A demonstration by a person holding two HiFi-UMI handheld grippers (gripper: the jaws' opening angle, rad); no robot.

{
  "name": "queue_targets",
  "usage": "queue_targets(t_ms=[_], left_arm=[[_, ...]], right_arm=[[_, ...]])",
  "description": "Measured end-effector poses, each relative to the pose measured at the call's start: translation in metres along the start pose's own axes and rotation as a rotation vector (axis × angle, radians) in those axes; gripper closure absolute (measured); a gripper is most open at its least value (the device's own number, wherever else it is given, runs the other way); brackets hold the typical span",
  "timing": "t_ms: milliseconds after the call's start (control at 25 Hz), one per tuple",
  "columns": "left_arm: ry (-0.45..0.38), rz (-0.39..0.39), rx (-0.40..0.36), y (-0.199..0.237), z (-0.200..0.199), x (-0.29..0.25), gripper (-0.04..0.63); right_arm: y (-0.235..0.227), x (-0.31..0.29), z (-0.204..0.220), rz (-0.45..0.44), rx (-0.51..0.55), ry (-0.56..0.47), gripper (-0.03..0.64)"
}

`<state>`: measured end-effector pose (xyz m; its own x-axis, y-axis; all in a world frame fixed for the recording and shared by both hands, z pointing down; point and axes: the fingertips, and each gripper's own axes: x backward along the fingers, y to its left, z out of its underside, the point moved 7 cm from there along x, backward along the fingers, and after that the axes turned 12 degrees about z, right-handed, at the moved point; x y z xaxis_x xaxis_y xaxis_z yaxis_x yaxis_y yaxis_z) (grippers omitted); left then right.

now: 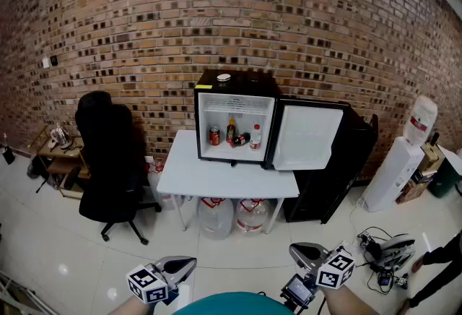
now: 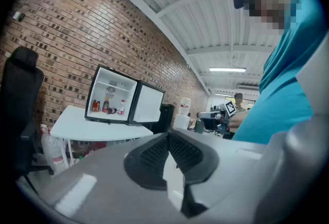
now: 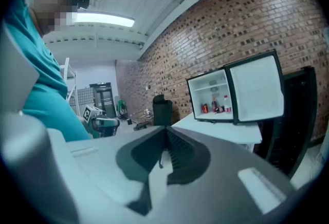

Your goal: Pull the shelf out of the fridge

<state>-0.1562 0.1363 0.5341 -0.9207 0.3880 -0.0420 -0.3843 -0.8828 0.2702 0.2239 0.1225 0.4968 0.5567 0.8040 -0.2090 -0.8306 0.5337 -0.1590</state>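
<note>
Approach stage: the left gripper (image 1: 189,262) and right gripper (image 1: 297,250) both have jaws clenched on nothing, the open fridge (image 1: 234,84) on the table (image 1: 189,178) well ahead of them, its bottle-laden shelf (image 1: 221,147) apparently unpulled, so the next move probably calls for closing in and parting the jaws.

A black office chair (image 1: 108,154) is set beside the white desk (image 1: 216,180). Two water jugs (image 1: 215,218) are kept beneath it.

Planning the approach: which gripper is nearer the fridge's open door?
Right. The right gripper is roughly straight out in front of the open door; the left gripper is farther, off to the door's left.
</note>
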Motion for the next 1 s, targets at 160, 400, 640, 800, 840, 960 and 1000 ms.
queue_targets(t_ms=[160,400,640,800,840,960,1000], left_arm=[[0.007,0.005,-0.007,-0.001,0.0,-0.007,0.595],[0.011,0.004,-0.006,-0.011,0.001,-0.027,0.595],[0.001,-0.023,-0.005,-0.031,0.001,-0.055,0.595],[-0.001,-0.039,-0.014,-0.049,0.006,-0.073,0.595],[-0.004,-0.049,-0.012,-0.053,0.007,-0.076,0.595],[-0.013,-0.082,0.003,-0.061,0.013,-0.08,0.595],[-0.014,-0.087,0.007,-0.062,0.015,-0.08,0.595]], right_arm=[[-0.007,0.004,0.0,-0.005,-0.007,-0.002,0.614],[-0.023,0.017,-0.001,-0.007,-0.01,-0.008,0.614],[-0.047,0.034,-0.003,-0.032,0.002,-0.002,0.614],[-0.065,0.043,-0.002,-0.061,0.001,0.005,0.614],[-0.068,0.043,-0.003,-0.07,0.001,0.005,0.614],[-0.074,0.041,-0.005,-0.096,0.008,0.005,0.614],[-0.075,0.039,-0.006,-0.1,0.011,0.004,0.614]])
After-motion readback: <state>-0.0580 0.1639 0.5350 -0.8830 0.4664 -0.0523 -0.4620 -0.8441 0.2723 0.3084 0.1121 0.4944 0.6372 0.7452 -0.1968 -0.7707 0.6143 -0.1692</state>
